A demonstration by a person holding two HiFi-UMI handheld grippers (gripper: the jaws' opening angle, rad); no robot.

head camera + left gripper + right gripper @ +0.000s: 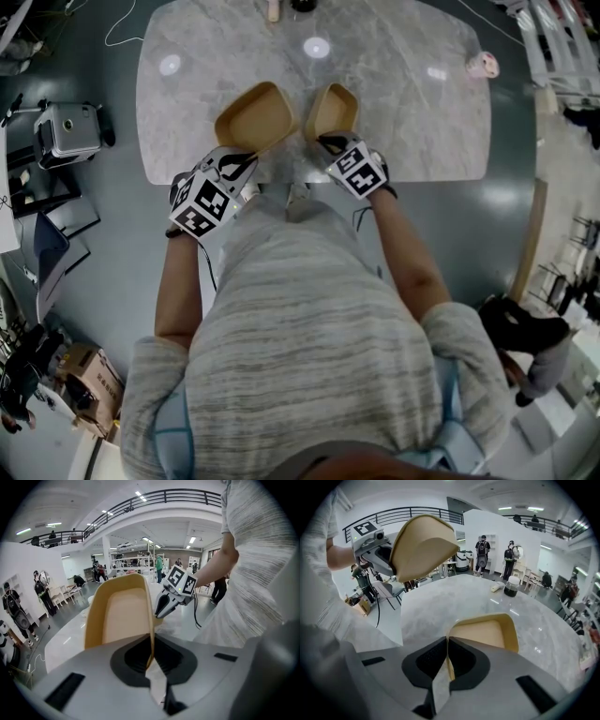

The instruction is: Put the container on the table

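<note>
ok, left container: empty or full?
Empty. The left container shows a bare tan inside, nothing in it. The left tongs are shut on its rim.

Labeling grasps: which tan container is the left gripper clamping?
The left container, broader-looking in the head view; the left gripper pinches its rim. The right gripper holds the other container.

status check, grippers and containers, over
Left gripper shut on rim of first tan rounded container, raised, tilted. Right gripper shut on second tan rounded container, low over grey marble table. Dark jar at far edge, out of the way.
</note>
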